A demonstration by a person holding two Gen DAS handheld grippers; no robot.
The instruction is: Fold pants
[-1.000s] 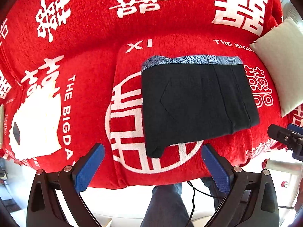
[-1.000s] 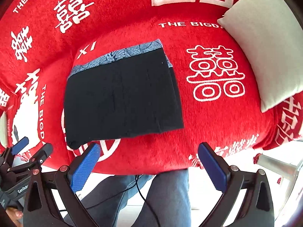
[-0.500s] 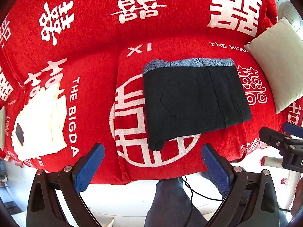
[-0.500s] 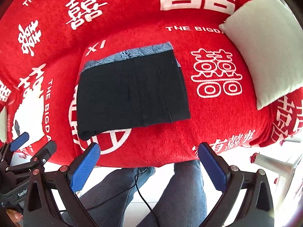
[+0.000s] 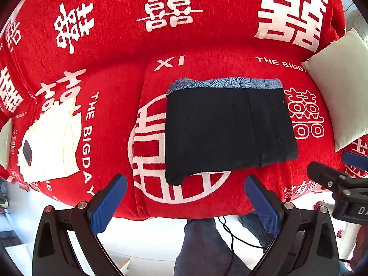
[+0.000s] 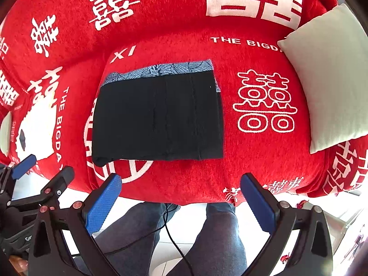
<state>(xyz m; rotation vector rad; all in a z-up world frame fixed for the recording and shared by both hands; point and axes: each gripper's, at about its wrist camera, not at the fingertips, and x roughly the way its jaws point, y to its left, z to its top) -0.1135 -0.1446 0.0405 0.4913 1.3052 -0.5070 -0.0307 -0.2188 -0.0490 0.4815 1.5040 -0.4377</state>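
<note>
The black pants (image 5: 227, 131) lie folded into a flat rectangle on the red sofa cover (image 5: 110, 73), with a blue-grey patterned band along the far edge. They also show in the right wrist view (image 6: 158, 117). My left gripper (image 5: 184, 197) is open and empty, held back off the sofa's front edge, apart from the pants. My right gripper (image 6: 181, 200) is open and empty too, out over the floor in front of the sofa. Each gripper shows at the edge of the other's view.
A pale cushion (image 6: 326, 80) leans at the right end of the sofa. A folded white cloth with a small dark object (image 5: 50, 138) lies at the left end. The person's legs in jeans (image 6: 220, 237) and a thin black cable are below the grippers.
Both grippers have drawn back from the sofa, so the pants look smaller and farther away. The pants have not moved. Both grippers stayed open.
</note>
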